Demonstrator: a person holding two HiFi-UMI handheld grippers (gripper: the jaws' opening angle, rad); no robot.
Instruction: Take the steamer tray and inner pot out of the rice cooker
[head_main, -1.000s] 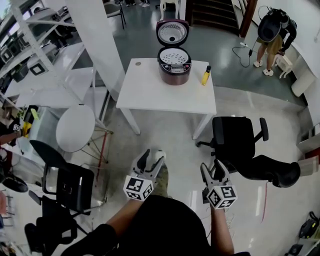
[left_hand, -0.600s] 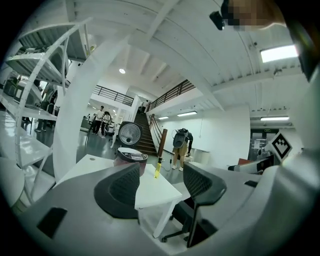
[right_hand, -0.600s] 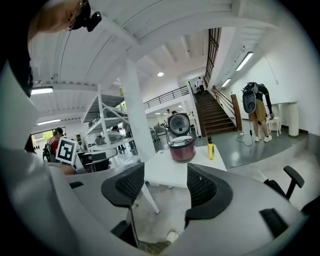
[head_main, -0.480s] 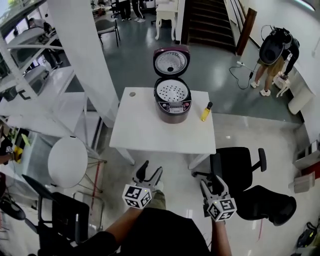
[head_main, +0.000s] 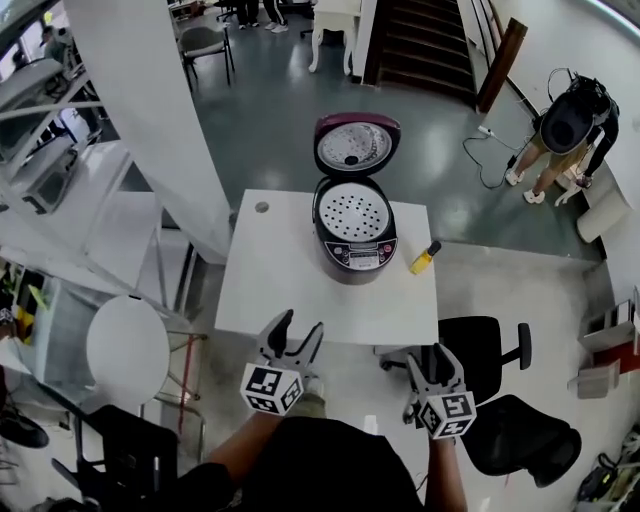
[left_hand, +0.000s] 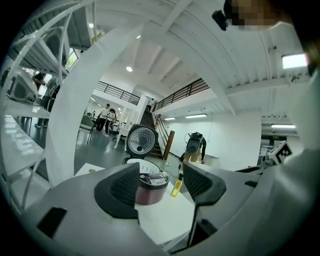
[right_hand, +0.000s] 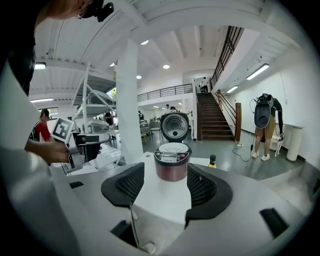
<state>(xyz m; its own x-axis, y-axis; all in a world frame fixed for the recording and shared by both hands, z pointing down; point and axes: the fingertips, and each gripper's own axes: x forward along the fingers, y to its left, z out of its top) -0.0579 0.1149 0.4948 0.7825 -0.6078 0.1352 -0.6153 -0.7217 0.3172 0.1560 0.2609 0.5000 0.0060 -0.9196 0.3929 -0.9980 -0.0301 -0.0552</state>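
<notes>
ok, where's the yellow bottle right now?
Head view: the small yellow bottle with a black cap stands near the right edge of the white square table, just right of the open maroon rice cooker, apart from it.

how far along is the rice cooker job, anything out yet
Done: only the lid of the rice cooker stands open. The perforated steamer tray sits in the cooker's top, hiding any inner pot below. In hand: nothing. The left gripper and right gripper are open and empty, by the table's near edge. Left: both removals.
</notes>
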